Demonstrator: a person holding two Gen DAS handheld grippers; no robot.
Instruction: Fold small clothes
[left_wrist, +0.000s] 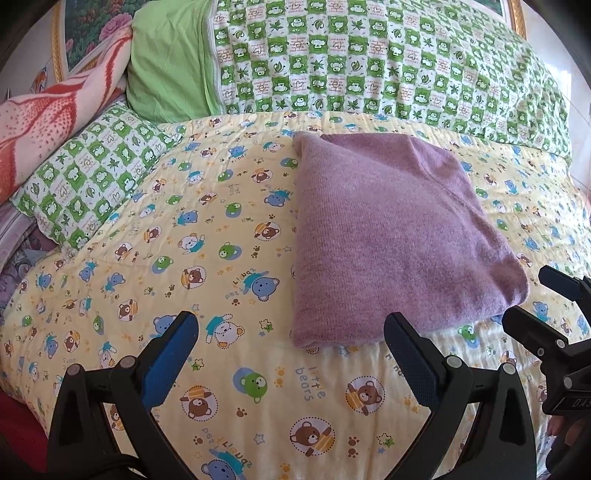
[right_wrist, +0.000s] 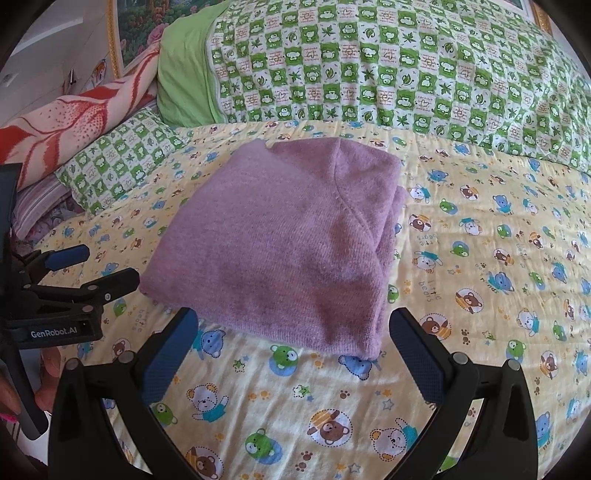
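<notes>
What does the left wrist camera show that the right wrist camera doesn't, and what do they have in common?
Only the left wrist view shows the right gripper, at its right edge. Only the right wrist view shows the left gripper, at its left edge, with its GenRobot.AI label and the white wall behind. Both show the folded purple sweater lying on the yellow bear-print sheet, the green checked quilt behind it, and open jaws holding nothing.

Folded purple knit garment (right_wrist: 284, 240) lies flat on the bear-print bed sheet (right_wrist: 480, 258). Right tongs (right_wrist: 291, 350) spread wide, empty, just before its near edge; left tongs (right_wrist: 96, 266) at left
</notes>
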